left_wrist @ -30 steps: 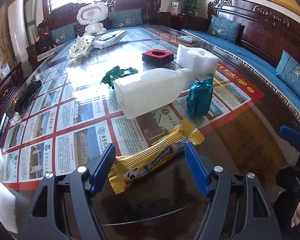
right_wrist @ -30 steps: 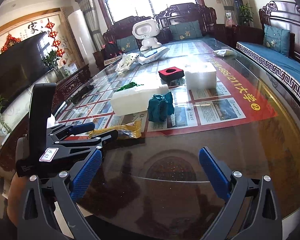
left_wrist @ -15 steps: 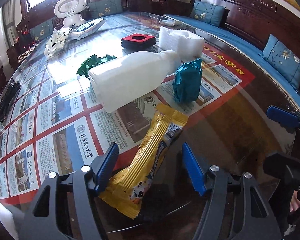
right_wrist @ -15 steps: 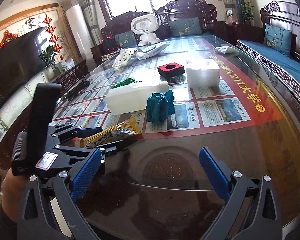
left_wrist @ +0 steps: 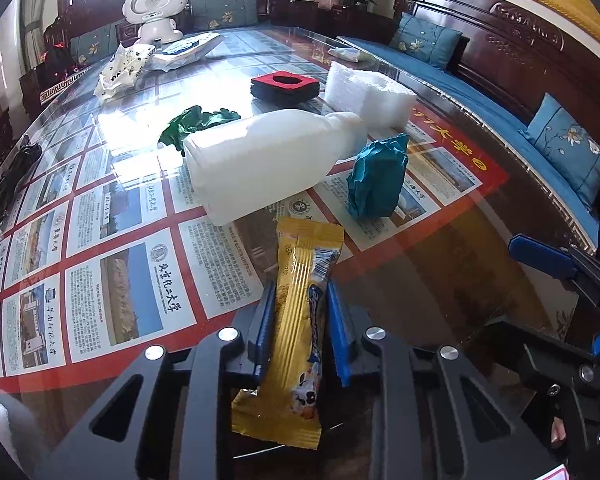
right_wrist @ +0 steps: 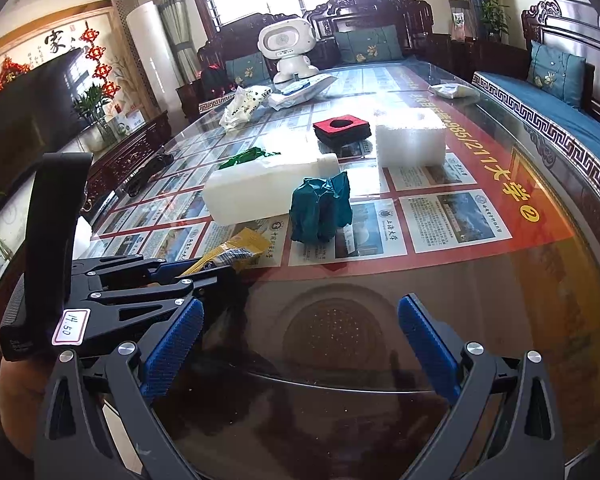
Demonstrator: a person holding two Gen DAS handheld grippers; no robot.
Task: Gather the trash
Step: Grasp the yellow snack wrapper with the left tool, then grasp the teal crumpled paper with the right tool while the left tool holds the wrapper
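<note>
The glass-topped bench (left_wrist: 112,236) fills most of both views, its surface laid with printed sheets bordered in red. On it, in the middle of the left wrist frame, a white plastic bottle (left_wrist: 268,160) lies on its side with its capped neck pointing to the upper right; in the right wrist view the same bottle (right_wrist: 268,188) sits at centre left. Just beyond its neck stands a white foam block (left_wrist: 370,94), seen at upper centre right in the other view (right_wrist: 410,140). Left of the foam is a black pad with a red top and a round hole (left_wrist: 286,84). A crumpled teal wrapper (left_wrist: 378,178) stands just right of the bottle's shoulder, close to it, and a crumpled green wrapper (left_wrist: 196,120) lies behind the bottle toward the upper left. A white toy robot (left_wrist: 154,8) stands at the far end, top left. At the lower centre of the left wrist frame the left gripper (left_wrist: 300,332) is clamped on a yellow snack wrapper (left_wrist: 300,312), its blue pads pressing both long sides; one end of the wrapper points toward the bottle, the other hangs toward the camera. In the right wrist view the wrapper (right_wrist: 236,252) shows at middle left. The right gripper (right_wrist: 300,340), at the bottom of its frame, is spread wide over bare glass with nothing between its fingers.
</note>
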